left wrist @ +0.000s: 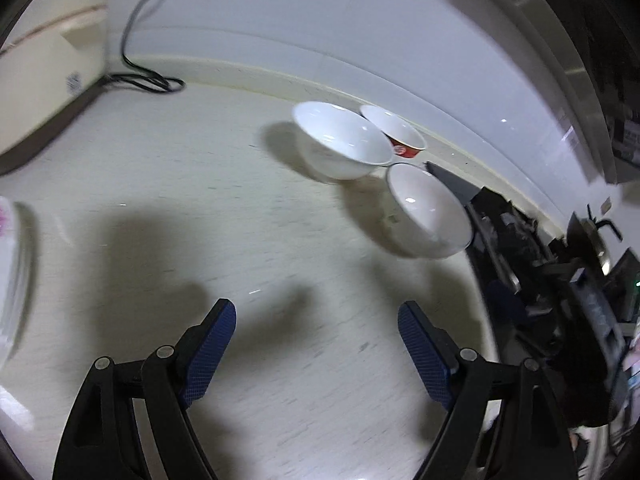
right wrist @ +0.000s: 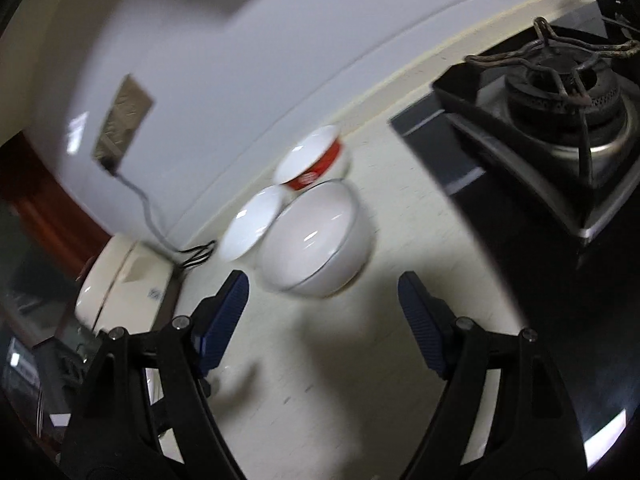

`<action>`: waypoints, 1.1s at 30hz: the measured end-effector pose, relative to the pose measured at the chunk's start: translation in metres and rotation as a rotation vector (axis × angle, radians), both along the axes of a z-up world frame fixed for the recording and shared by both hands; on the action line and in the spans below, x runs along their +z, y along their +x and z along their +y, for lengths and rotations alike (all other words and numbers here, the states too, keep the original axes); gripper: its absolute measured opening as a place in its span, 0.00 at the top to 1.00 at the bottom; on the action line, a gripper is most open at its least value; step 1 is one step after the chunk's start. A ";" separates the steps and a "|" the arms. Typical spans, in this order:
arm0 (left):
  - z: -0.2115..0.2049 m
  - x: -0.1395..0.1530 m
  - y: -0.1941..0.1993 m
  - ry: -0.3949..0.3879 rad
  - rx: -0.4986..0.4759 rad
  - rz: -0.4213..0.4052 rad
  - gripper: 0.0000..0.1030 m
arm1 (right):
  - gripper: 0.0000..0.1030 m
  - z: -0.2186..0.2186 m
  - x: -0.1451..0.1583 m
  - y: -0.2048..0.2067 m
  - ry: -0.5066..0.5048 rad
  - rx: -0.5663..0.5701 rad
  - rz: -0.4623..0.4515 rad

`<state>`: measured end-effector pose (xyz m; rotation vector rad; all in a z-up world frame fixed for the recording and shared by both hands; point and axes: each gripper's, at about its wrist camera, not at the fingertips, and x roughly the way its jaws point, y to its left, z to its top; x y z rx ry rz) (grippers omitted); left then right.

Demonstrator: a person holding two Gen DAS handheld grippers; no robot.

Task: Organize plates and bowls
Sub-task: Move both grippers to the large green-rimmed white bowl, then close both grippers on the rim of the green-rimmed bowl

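Three bowls stand close together on the pale counter near the back wall. In the left wrist view a plain white bowl (left wrist: 342, 142) is in the middle, a red-banded bowl (left wrist: 394, 132) behind it, and a white bowl with a thin dark rim (left wrist: 428, 212) to the right. My left gripper (left wrist: 316, 344) is open and empty, well short of them. In the right wrist view the dark-rimmed bowl (right wrist: 314, 240) is nearest, the plain white bowl (right wrist: 252, 224) to its left, the red-banded bowl (right wrist: 312, 160) behind. My right gripper (right wrist: 322, 308) is open and empty just before the dark-rimmed bowl.
A cream rice cooker (left wrist: 48, 68) with a black cord (left wrist: 148, 76) stands at the back left. A stack of flowered plates (left wrist: 12, 276) shows at the left edge. A black gas stove (right wrist: 560, 92) lies to the right of the bowls.
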<state>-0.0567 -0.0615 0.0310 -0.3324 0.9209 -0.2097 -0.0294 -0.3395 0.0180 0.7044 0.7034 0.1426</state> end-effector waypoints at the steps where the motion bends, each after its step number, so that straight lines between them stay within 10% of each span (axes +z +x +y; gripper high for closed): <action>1: -0.006 -0.001 0.005 -0.023 0.001 0.007 0.18 | 0.23 -0.003 -0.001 0.012 0.017 0.004 0.017; 10: -0.031 -0.010 0.043 -0.149 0.049 0.033 0.18 | 0.36 0.000 -0.004 0.057 -0.073 0.066 0.114; 20: -0.048 -0.030 0.087 -0.227 0.105 0.021 0.20 | 0.55 -0.008 -0.032 0.059 0.046 0.084 0.080; 27: -0.060 -0.033 0.089 -0.210 0.074 -0.043 0.70 | 0.70 -0.002 -0.030 0.059 0.028 0.106 0.067; 33: -0.078 -0.025 0.076 -0.092 0.035 -0.098 0.76 | 0.77 -0.001 -0.030 0.053 -0.003 0.088 0.067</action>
